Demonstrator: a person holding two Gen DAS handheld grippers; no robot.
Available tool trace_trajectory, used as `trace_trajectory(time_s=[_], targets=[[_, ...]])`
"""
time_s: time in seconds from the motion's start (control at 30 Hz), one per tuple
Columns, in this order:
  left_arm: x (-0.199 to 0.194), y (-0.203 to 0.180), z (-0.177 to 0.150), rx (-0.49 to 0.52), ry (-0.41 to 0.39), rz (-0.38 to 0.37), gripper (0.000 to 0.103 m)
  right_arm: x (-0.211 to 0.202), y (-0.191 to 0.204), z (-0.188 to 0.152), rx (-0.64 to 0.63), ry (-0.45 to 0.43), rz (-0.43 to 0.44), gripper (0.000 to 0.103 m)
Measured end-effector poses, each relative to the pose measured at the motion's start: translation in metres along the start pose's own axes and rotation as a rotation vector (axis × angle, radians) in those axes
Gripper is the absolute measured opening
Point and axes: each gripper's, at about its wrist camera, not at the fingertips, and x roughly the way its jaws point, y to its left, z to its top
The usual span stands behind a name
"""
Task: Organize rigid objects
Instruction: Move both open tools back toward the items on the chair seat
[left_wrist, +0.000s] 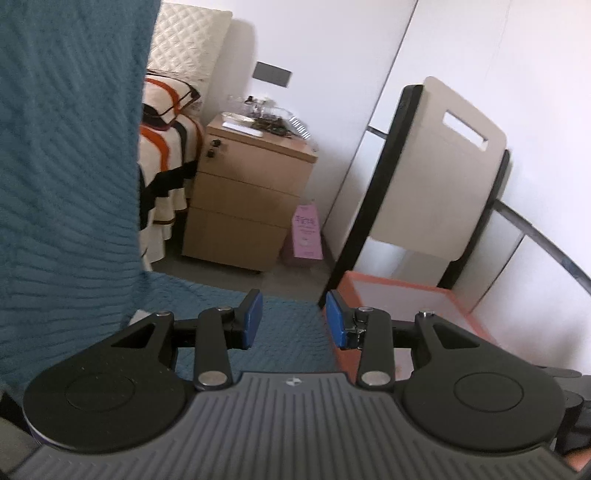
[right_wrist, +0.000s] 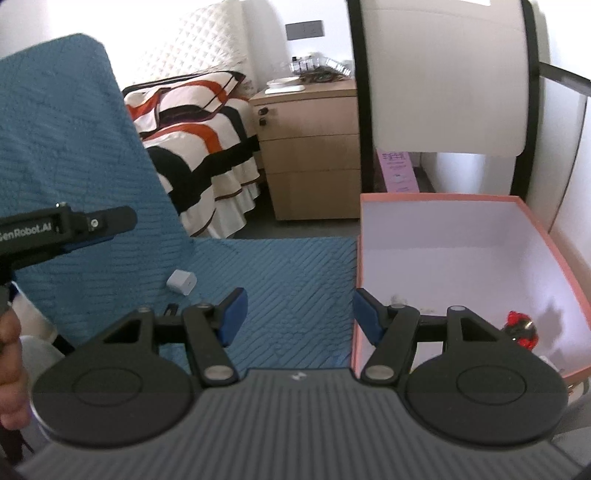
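Teal quilted cover (right_wrist: 288, 280): white cube charger (right_wrist: 181, 282) not yet boxed. Pink-rimmed white box (right_wrist: 480, 254) has red-black toy (right_wrist: 521, 328). Your left gripper (left_wrist: 294, 319) & right gripper (right_wrist: 299, 315): jaws apart, empty.

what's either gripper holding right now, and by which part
Nothing is held. The left gripper and the right gripper both have open jaws with only the blue cover showing between them.

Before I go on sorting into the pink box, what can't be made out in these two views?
- Pink box floor, right wrist view: partly hidden by the right gripper.
- Red-black item: too small to identify.
- Nightstand clutter: blurred.
- White charger: absent from left wrist view.
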Motion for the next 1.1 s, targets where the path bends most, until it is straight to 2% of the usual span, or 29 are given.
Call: trace_trajectory(time_s=[0.23, 0.6, 0.73, 0.83, 1.1], targets=[[-0.002, 0.039, -0.021, -0.053, -0.003, 0.041, 0.044, 0.015, 0.011, -0.017, -0.015, 0.020, 0.027, 0.065], [0.006, 0.068, -0.052, -0.041, 0.047, 0.104, 0.044, 0.042, 0.032, -0.036, -0.025, 0.036, 0.072, 0.065], [0.016, 0.080, -0.057, -0.068, 0.062, 0.121, 0.044, 0.051, 0.037, -0.036, -0.041, 0.041, 0.087, 0.065], [0.028, 0.087, -0.060, -0.091, 0.076, 0.143, 0.055, 0.061, 0.036, -0.034, -0.052, 0.055, 0.096, 0.065], [0.065, 0.095, -0.067, -0.127, 0.125, 0.192, 0.056, 0.105, 0.039, -0.019, -0.097, 0.072, 0.146, 0.065]])
